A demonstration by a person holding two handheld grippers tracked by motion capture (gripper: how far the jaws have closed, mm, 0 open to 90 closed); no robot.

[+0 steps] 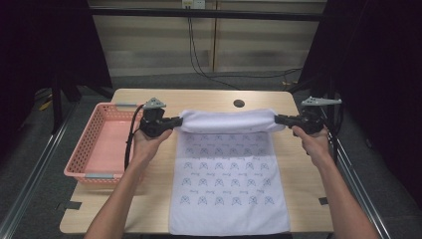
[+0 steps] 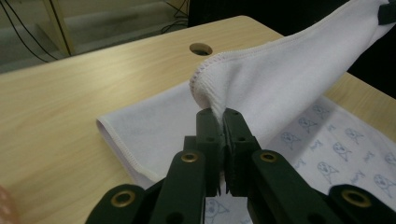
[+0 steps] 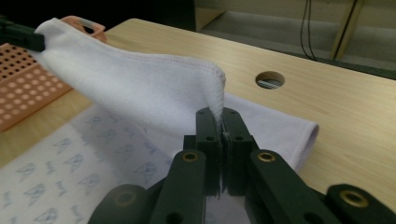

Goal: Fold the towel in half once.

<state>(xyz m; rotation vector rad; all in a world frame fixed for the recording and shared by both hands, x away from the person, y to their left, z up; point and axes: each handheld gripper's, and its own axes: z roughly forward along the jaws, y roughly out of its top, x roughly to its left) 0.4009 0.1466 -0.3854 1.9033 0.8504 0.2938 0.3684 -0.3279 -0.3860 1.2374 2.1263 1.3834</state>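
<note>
Even overhead light falls on the pale counter [image 1: 209,97]; surroundings sink into darkness; soft shadows only; the high view is slightly soft; close tongs blur at the bottom edges.

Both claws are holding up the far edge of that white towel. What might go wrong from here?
The left claw and right claw each pinch only a thin bit of the towel at a corner, so a corner may slip free. The towel's near edge already reaches the table front, so pulling the fold toward the person might drag it off.

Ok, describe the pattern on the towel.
The towel is white with rows of small blue printed figures, clearest in the high view.
</note>
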